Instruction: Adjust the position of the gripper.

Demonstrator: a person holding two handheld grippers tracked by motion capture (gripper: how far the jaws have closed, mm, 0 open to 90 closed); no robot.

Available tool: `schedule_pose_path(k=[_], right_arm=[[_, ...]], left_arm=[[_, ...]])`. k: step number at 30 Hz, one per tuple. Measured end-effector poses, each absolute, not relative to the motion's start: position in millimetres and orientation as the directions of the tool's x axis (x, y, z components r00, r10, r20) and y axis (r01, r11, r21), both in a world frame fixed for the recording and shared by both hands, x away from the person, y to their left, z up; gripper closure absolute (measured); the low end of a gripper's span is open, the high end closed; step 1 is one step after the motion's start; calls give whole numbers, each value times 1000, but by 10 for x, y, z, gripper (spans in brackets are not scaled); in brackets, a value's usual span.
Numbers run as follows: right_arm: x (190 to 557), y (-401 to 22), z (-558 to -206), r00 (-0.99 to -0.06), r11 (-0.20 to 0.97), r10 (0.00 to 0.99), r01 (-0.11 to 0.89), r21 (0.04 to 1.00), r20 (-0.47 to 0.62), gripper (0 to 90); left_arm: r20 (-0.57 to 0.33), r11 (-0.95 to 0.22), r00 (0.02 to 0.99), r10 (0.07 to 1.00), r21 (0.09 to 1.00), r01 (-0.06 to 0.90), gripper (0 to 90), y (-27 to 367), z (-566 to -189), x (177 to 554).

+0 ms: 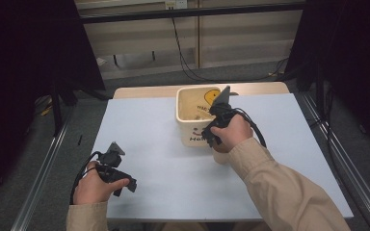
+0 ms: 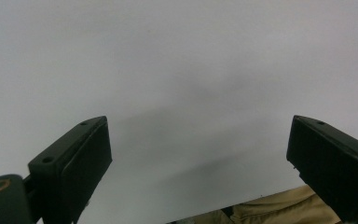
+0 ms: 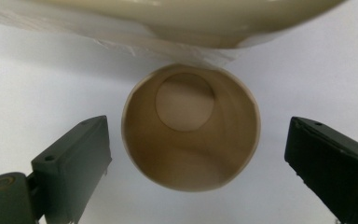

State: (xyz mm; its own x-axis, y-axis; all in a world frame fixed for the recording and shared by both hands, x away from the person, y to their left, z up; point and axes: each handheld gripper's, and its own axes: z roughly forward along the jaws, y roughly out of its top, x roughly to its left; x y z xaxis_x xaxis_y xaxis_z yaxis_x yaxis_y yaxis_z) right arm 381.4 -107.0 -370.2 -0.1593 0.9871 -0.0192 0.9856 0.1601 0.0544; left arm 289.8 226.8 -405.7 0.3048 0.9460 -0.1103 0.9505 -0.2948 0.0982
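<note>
Tan paper cup, cylindrical, open mouth facing the right gripper view, is seen standing on a pale blue-grey table sheet, just beside the near wall of a cream plastic bin printed with a yellow smiley face. A thin white liner edge is noted along the bin's lower rim, close above the cup. The right gripper is held over the cup with its jaws spread wide, one on each side of the rim and clear of it; nothing is clamped. The left gripper is held low over bare sheet at the near left, well apart from the cup, jaws likewise spread and empty.

Handling, as judged: the cup is taken to be very light, thin-walled and easily crushed or tipped. A hold across the rim, or just below it where the wall is stiffest, is advised, with gentle closing pressure. Contact with the bin wall is to be avoided during the approach.
</note>
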Motion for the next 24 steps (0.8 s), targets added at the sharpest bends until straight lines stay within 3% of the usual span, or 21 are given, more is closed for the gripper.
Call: schedule_pose_path(k=[24], right_arm=[[3783,-1063,-3885,-155,156,988,986,63,-19,183]], left_arm=[[-110,-296,306,946,101,950,64,2262,-4057,2898]])
